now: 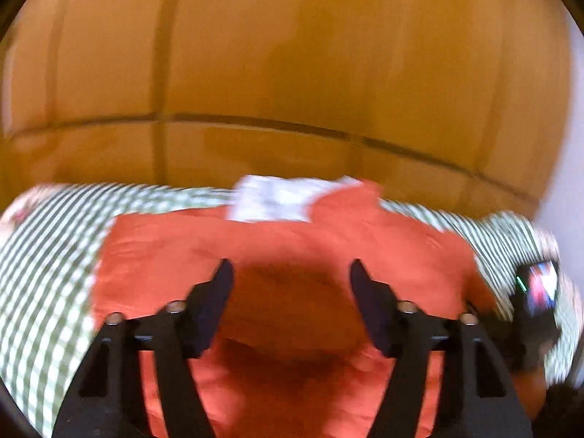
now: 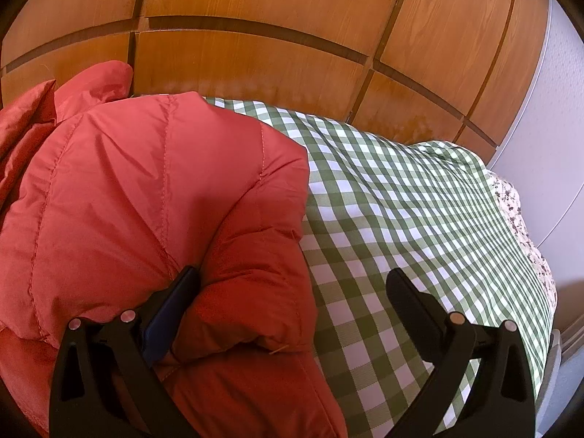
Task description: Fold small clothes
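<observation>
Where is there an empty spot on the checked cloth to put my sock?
Free: the green checked cloth right of the red puffy jacket, up to the wooden wall and the floral edge. Crowded: the jacket fills the left and middle.

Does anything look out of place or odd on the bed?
Nothing looks damaged or spilled. The red padded jacket lies bunched on the green checked cover, not yet neatly folded. A white piece beyond it is too blurred to identify.
</observation>
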Demonstrator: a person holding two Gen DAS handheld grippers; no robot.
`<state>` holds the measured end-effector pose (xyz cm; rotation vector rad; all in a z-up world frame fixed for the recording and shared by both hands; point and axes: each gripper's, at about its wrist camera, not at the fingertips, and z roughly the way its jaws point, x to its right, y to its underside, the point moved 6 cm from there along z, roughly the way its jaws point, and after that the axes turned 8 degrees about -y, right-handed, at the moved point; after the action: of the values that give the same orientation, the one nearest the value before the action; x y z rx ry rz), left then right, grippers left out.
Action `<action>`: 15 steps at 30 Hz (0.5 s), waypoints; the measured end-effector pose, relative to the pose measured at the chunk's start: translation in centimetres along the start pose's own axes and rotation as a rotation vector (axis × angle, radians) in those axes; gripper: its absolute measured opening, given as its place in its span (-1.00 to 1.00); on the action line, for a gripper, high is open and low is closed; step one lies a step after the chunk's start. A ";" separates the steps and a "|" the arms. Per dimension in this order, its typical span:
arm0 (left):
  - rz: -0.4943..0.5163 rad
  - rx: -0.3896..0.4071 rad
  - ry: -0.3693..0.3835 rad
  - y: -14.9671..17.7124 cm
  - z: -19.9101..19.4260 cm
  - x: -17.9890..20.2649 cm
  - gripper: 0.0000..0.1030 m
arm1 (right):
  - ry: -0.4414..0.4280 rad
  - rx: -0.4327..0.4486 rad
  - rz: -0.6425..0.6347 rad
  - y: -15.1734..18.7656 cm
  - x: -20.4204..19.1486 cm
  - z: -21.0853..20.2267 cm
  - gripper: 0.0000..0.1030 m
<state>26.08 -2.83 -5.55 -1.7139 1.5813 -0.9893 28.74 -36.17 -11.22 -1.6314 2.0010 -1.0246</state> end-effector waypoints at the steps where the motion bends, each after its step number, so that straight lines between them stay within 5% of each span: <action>1: -0.035 -0.001 -0.029 -0.3 0.5 -1.5 0.02 | 0.001 0.000 -0.001 0.0 0.0 0.0 0.97; 4: -0.116 -0.035 -0.113 0.2 2.4 -5.8 -0.11 | 0.002 0.001 -0.002 0.0 0.0 0.0 0.97; 8: -0.034 -0.160 -0.250 4.1 6.0 -9.1 -0.26 | 0.006 0.001 -0.003 -0.1 -0.2 -0.2 0.97; 11: -0.114 -0.200 -0.226 5.8 6.9 -11.1 -0.26 | 0.009 0.002 -0.005 -0.1 -0.2 -0.2 0.97; 15: -0.095 -0.188 -0.228 6.1 6.5 -11.0 -0.26 | 0.024 -0.021 -0.026 -0.3 -0.6 -0.2 0.97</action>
<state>28.08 7.03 -15.55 -1.9692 1.4944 -0.6773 28.94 -35.57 -10.97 -1.6674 2.0179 -1.0405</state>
